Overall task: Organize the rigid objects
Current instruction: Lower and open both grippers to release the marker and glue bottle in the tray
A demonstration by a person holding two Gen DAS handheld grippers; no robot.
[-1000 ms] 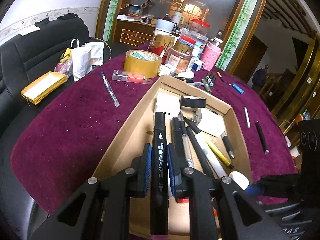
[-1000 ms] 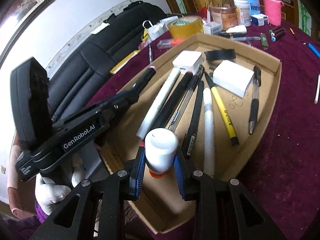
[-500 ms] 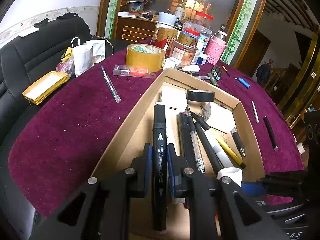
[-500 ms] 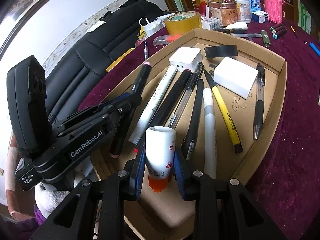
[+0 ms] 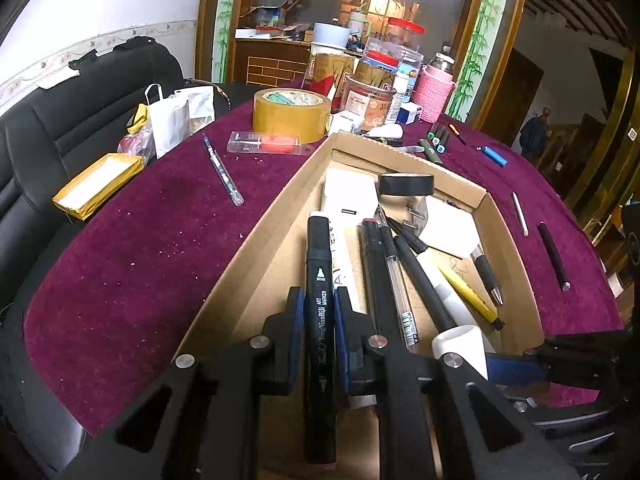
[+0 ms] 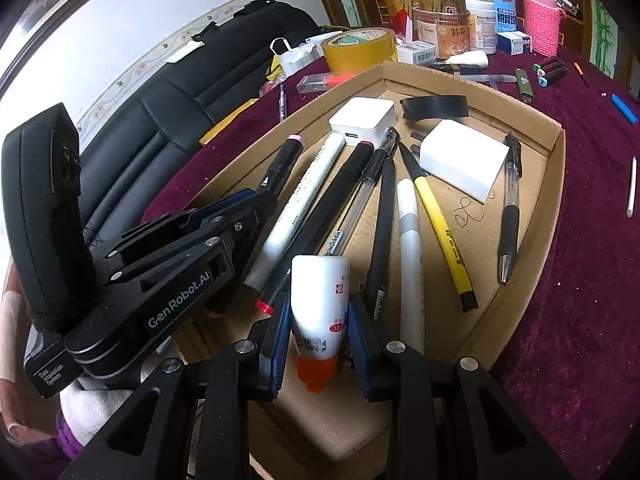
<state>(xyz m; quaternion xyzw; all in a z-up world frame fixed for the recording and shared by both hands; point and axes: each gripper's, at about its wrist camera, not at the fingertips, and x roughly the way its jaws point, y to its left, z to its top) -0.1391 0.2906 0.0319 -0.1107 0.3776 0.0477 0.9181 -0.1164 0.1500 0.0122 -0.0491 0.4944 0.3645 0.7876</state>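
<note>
A shallow cardboard tray (image 5: pixel 256 240) (image 6: pixel 556 184) on the purple tablecloth holds several pens and markers, two white chargers and a black tape roll (image 5: pixel 406 184). My left gripper (image 5: pixel 319 304) is shut on a black art marker (image 5: pixel 319 280) that points into the tray over its near left side. In the right wrist view the same marker (image 6: pixel 280 164) shows a pink end. My right gripper (image 6: pixel 319 320) is shut on a white glue bottle (image 6: pixel 319 304) with an orange cap, held low over the tray's near end. The bottle's flat end (image 5: pixel 460 344) also shows beside the left gripper.
Outside the tray lie a clear pen (image 5: pixel 222 168), a clear case (image 5: pixel 264 143), a brown tape roll (image 5: pixel 292 114), jars and a pink knitted holder (image 5: pixel 432 94) at the back. Loose pens (image 5: pixel 552 254) and a blue lighter (image 5: pixel 494 156) lie to the right. A black sofa (image 5: pixel 60 120) stands left.
Both grippers have tipped downward over the tray's near end. The glue bottle now shows its side and orange cap, and the black marker sits lower beside the other pens.
</note>
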